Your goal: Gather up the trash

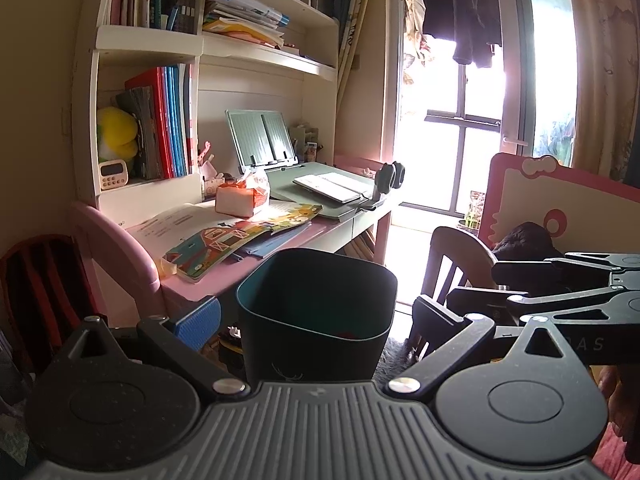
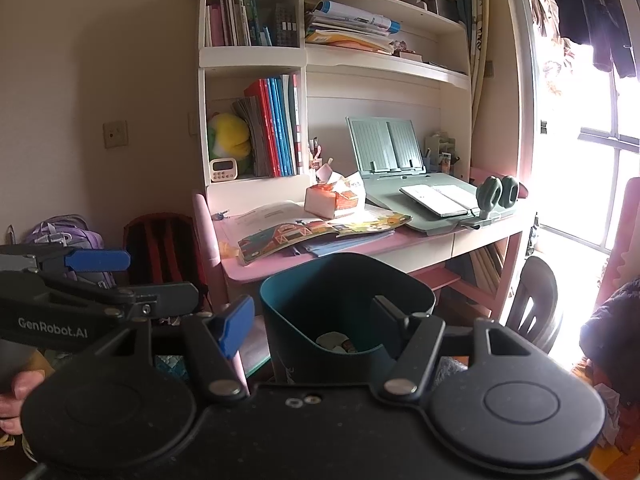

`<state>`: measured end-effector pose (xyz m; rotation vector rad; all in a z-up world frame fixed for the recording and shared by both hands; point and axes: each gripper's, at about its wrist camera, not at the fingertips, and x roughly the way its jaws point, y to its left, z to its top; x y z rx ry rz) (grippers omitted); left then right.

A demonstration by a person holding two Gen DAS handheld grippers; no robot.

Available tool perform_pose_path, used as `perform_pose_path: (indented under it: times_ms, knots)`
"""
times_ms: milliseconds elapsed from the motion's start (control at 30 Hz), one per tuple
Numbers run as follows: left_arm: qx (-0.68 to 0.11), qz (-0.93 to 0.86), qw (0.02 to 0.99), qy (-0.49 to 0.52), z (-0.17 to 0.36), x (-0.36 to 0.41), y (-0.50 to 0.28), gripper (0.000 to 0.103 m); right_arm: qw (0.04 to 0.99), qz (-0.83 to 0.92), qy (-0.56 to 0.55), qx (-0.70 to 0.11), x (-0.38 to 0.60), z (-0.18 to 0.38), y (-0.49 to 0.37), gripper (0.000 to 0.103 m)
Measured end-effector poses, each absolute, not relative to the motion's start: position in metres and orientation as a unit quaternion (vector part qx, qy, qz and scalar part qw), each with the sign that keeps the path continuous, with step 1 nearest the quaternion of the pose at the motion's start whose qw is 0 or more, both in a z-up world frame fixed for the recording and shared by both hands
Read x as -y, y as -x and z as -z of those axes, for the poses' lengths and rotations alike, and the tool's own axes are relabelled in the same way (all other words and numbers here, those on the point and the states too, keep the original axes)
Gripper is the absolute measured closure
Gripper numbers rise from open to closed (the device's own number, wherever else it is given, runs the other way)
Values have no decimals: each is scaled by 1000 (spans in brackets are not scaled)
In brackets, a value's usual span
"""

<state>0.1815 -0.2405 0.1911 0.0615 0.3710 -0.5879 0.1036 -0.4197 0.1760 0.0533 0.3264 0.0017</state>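
Note:
A dark teal trash bin stands right before my left gripper, whose jaws are spread wide on either side of it and hold nothing. In the right wrist view the same bin sits between the open jaws of my right gripper; the right finger reaches over the rim. Some pale scraps of trash lie at the bin's bottom. My left gripper also shows at the left of the right wrist view, and my right gripper at the right of the left wrist view.
A pink desk beyond the bin carries open picture books, a tissue pack, a green book stand and shelves of books. Backpacks lean at its left. A wooden chair and a bright balcony door are at the right.

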Motion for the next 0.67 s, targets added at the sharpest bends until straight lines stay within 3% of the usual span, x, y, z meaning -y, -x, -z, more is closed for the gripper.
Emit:
perform_pose_path:
  times_ms: [667]
  knots:
    - [-202,294,934,-21,-177,242,-190,0,983,4,-24,-182,419,-167,-111,39]
